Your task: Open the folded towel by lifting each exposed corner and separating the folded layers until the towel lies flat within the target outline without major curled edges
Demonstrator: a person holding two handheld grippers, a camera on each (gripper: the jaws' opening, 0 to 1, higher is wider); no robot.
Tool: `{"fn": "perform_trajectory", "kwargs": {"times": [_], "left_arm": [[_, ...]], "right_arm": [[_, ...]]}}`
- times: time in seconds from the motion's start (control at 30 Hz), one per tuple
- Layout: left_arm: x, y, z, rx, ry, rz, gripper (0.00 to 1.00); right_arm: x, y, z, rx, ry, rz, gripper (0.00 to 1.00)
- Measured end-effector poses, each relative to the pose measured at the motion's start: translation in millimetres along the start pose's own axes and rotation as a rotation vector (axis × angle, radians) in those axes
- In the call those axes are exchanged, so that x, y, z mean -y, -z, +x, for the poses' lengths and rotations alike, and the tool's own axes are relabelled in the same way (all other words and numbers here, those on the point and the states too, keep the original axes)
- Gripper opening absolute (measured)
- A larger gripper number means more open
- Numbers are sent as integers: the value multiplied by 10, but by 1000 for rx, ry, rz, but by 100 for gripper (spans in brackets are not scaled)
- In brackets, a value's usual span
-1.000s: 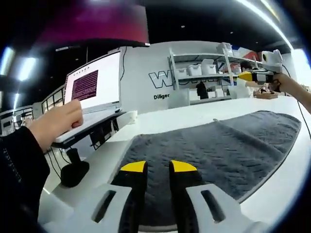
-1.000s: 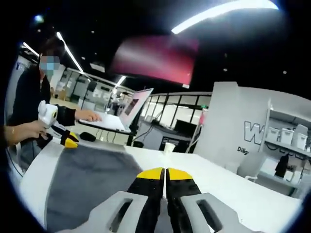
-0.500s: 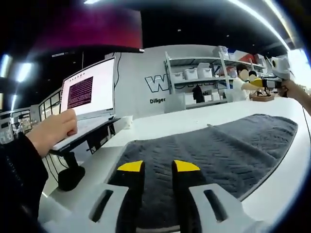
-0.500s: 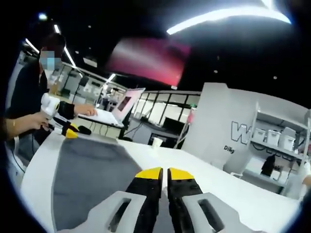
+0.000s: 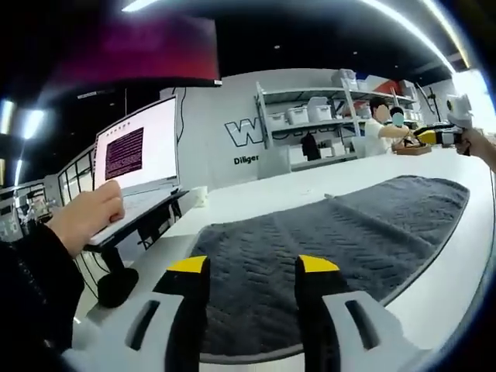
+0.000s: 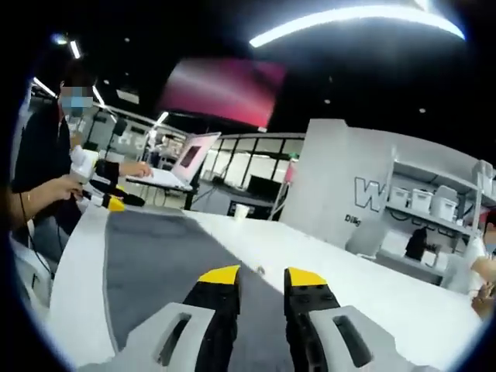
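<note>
Towel: a dark grey towel (image 5: 341, 232) lies spread over the white table (image 5: 256, 194); in the right gripper view it runs as a long grey strip (image 6: 155, 256) away from the camera toward the person.
Towel, hidden parts: its near edge passes under the jaws in both views, so the corners closest to each camera cannot be made out; no outline on the table can be told.
Left gripper: the left gripper (image 5: 254, 267) hangs over the near end of the towel, yellow-tipped jaws apart with a clear gap of towel between them, nothing held. In the right gripper view it appears small, at the far end of the towel (image 6: 112, 203).
Right gripper: the right gripper (image 6: 263, 276) sits above the towel's other end, jaws parted, empty. In the left gripper view it is tiny at the right edge (image 5: 434, 136), in a hand; too small to read its jaws there.
Laptop: an open laptop (image 5: 139, 155) on a stand beside the table; a hand (image 5: 85, 217) rests at its keyboard. The screen text is too blurred to read.
Writing: on the grey wall (image 5: 225, 116), a large outlined "W" is cut off by the shelf unit (image 5: 310, 116); below it small letters read "Dilige", the rest hidden.
Shelf unit: white boxes on it, labels not legible.
</note>
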State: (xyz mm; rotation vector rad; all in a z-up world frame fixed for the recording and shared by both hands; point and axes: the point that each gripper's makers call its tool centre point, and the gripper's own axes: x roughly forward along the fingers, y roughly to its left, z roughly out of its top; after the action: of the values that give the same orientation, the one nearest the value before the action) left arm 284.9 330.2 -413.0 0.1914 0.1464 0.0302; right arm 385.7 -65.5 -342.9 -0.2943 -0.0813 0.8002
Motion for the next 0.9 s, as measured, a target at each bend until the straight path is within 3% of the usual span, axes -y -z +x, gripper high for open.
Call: {"fn": "perform_trajectory", "kwargs": {"times": [0.17, 0.47, 0.9], "left_arm": [[82, 21, -21, -11, 35, -3, 53], [118, -54, -66, -3, 49, 14, 75], [172, -169, -165, 21, 83, 29, 85]], "right_arm": [[16, 139, -239, -33, 16, 45, 31], [-12, 278, -586, -57, 40, 115, 53], [-214, 516, -928, -136, 45, 129, 71]]}}
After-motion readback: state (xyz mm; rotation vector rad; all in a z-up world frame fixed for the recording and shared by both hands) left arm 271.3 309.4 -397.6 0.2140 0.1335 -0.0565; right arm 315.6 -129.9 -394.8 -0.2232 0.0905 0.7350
